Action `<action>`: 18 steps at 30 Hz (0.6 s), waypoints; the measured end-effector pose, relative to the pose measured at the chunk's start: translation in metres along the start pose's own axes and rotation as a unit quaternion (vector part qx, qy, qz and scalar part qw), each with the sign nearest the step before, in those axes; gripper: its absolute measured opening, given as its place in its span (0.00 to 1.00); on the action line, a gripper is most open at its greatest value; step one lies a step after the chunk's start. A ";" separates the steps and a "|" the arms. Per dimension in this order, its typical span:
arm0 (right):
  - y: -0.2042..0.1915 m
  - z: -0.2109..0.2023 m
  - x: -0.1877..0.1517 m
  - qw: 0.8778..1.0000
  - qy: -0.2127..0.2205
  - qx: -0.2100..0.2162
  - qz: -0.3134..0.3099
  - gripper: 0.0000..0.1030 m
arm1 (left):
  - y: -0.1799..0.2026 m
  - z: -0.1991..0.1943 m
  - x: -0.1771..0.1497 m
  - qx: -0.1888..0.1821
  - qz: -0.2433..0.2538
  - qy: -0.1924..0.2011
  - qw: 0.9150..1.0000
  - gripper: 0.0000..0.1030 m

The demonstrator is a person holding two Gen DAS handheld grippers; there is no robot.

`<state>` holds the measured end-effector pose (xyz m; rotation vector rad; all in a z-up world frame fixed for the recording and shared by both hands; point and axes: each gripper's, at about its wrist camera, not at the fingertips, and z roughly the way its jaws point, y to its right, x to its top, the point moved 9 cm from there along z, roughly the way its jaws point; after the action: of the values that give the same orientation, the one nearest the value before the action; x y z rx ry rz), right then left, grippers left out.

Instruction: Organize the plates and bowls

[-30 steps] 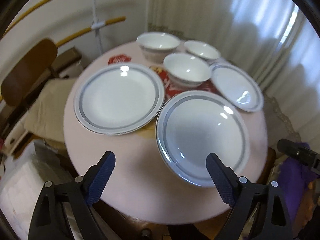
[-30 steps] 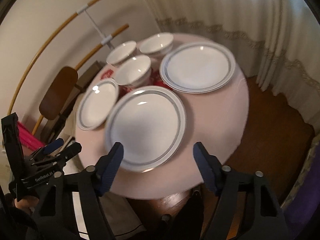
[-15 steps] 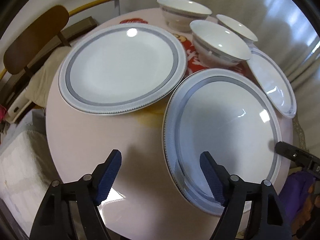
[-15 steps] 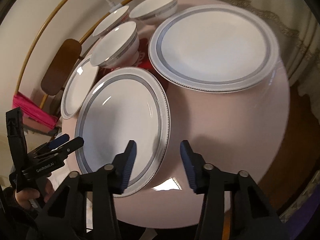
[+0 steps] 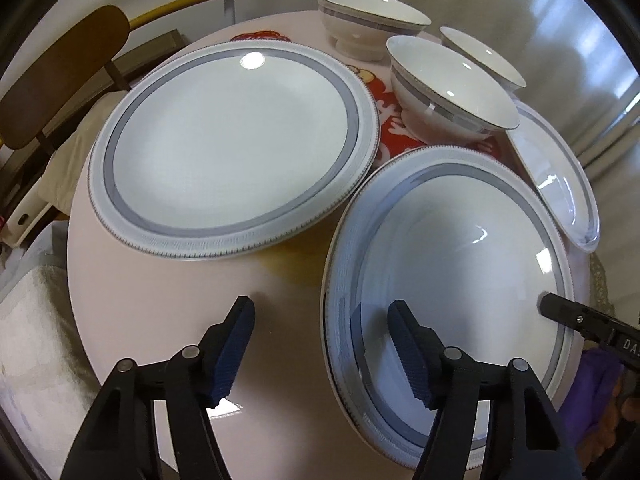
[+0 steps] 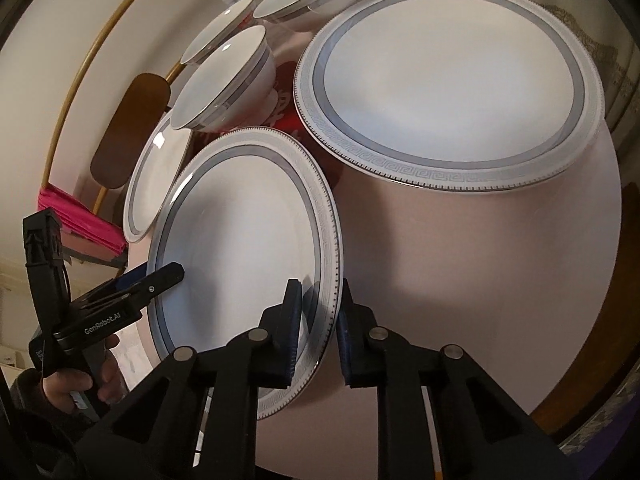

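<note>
The right gripper point(image 6: 316, 320) straddles the near rim of the near plate point(image 6: 240, 232), its jaws narrowed around the rim; whether they pinch it I cannot tell. The left gripper point(image 5: 320, 344) stands open over that plate's point(image 5: 460, 260) opposite edge. A second large plate point(image 5: 228, 144), a small plate point(image 5: 560, 184) and three bowls point(image 5: 448, 88) sit further back on the round table point(image 5: 280, 300).

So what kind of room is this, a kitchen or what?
Probably a home dining corner, not clearly a kitchen. A small round table is set with matching plates and bowls, a wooden chair stands beside it, and curtains hang behind.
</note>
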<state>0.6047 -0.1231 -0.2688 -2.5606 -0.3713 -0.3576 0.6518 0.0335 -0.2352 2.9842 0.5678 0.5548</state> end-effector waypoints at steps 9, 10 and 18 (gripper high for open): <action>0.003 -0.002 -0.002 1.000 0.015 0.012 0.016 0.14 | 0.002 -0.014 -0.013 -0.026 0.034 0.006 0.999 0.39; 0.007 -0.006 -0.004 1.000 0.016 0.014 0.020 0.14 | 0.003 -0.014 -0.014 -0.028 0.037 0.007 0.999 0.36; 0.014 -0.013 -0.007 0.999 0.030 0.019 0.033 0.13 | 0.003 -0.013 -0.018 -0.037 0.049 0.000 0.998 0.33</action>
<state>0.6008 -0.1428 -0.2663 -2.5124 -0.2690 -0.3988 0.6326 0.0242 -0.2292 2.9551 0.3935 0.5702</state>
